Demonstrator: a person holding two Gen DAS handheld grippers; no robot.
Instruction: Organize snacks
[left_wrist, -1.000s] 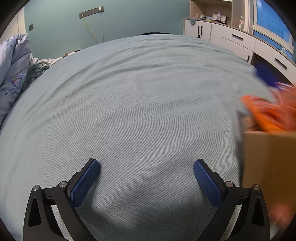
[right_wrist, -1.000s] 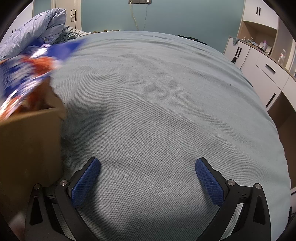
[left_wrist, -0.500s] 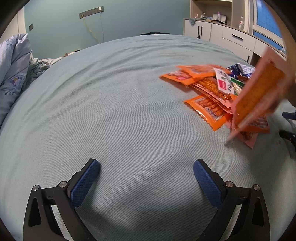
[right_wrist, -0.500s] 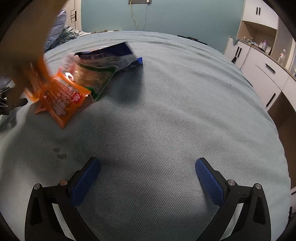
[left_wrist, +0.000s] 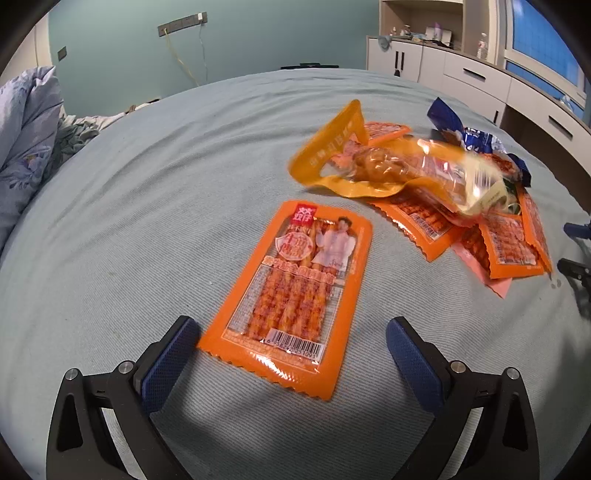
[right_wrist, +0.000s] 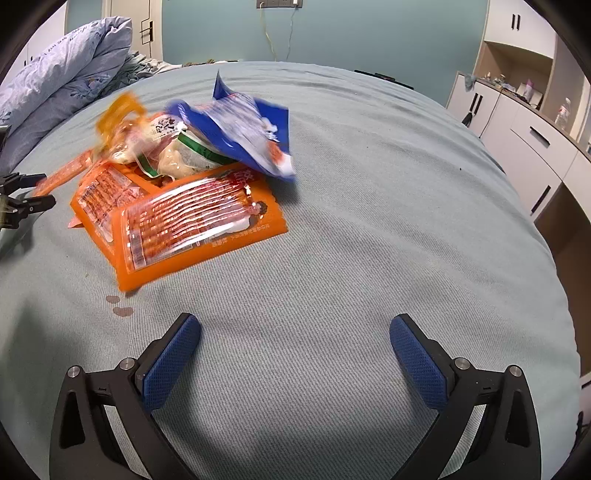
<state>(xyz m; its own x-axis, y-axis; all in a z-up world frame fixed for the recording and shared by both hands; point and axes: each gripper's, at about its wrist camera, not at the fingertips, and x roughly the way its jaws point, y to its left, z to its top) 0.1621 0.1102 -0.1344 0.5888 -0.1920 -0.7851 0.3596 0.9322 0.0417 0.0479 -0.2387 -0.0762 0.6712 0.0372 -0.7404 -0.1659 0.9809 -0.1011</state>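
A pile of snack packets (left_wrist: 461, 206) lies on the grey-blue bed, blurred on top where a yellow pouch (left_wrist: 369, 166) is still moving. One flat orange packet (left_wrist: 291, 291) lies apart, just ahead of my left gripper (left_wrist: 293, 350), which is open and empty. In the right wrist view the pile (right_wrist: 177, 192) sits ahead to the left, a large orange packet (right_wrist: 199, 225) nearest and a blue bag (right_wrist: 251, 136) on top. My right gripper (right_wrist: 295, 350) is open over bare sheet.
The bed sheet (right_wrist: 369, 221) spreads wide to the right of the pile. A rumpled quilt (right_wrist: 70, 81) lies at the head of the bed. White cabinets (right_wrist: 528, 136) stand along the right. The other gripper's tips (right_wrist: 26, 199) show at the left edge.
A cardboard box full of snacks was tipped out and has left view. The packets now lie in a heap on the bed, the top ones still settling. Both grippers stayed still.
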